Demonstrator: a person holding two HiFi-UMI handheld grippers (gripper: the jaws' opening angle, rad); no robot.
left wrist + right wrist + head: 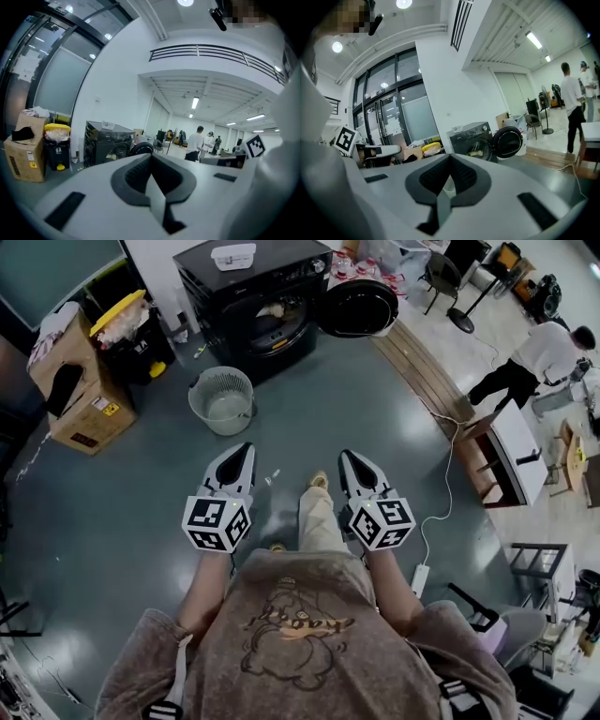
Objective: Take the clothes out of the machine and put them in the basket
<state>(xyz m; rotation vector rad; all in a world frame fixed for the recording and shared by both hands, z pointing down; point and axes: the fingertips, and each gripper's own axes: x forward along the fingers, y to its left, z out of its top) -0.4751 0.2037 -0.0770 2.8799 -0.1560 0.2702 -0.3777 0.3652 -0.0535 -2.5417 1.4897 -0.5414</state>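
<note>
Head view: left gripper [244, 452] and right gripper [349, 458] are both closed on nothing, well short of the machine [246, 277]. Best to step past the basket [221, 399], then spread one gripper's jaws before reaching for the clothes [272, 311] inside.

You stand on a glossy grey floor [112, 512] that gives way to a wooden strip [422, 371] on your right. Ahead, a white wall [122, 89] meets tall, dark-framed glass panels [389, 108]. Strip lights [533, 40] run along the white ceiling. To your left sit a cardboard box [80, 399] and a yellow-lidded black bin [141, 352]. A white-topped table [516, 448] stands to your right.
</note>
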